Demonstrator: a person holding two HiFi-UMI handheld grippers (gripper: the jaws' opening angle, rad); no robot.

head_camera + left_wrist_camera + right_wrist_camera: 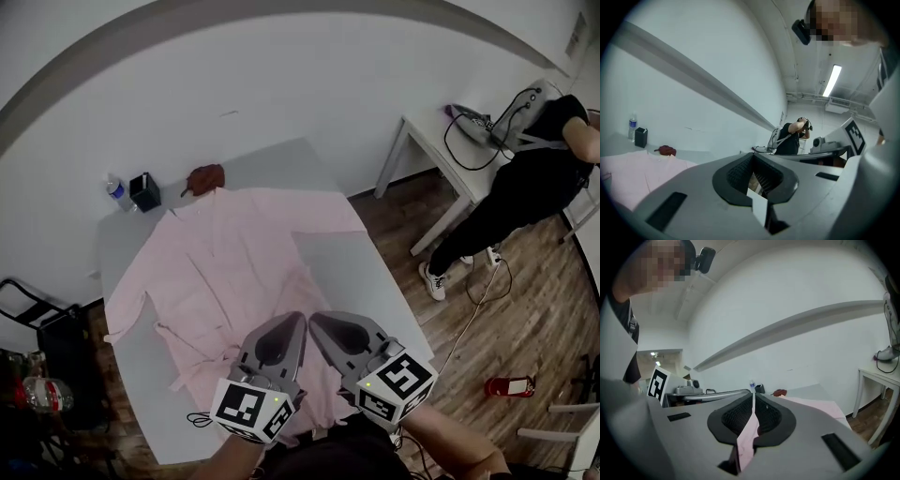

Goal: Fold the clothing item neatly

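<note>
A pale pink long-sleeved garment (234,272) lies spread flat on the grey table (366,272), collar at the far end and sleeves out to both sides. A thin tie trails from its left side. My left gripper (300,319) and right gripper (315,320) are side by side above the near hem, tips almost touching. Both are shut with nothing visibly held. In the left gripper view the left gripper (753,157) points level, with the garment (628,176) low at the left. In the right gripper view pink cloth (820,405) shows beyond the right gripper (753,398) and through the slit between its jaws.
A red-brown cap (204,178), a black box (145,191) and a water bottle (114,187) stand at the table's far end. A person in black (525,187) bends over a white side table (450,141) at the right. A black cart (47,337) stands left of the table.
</note>
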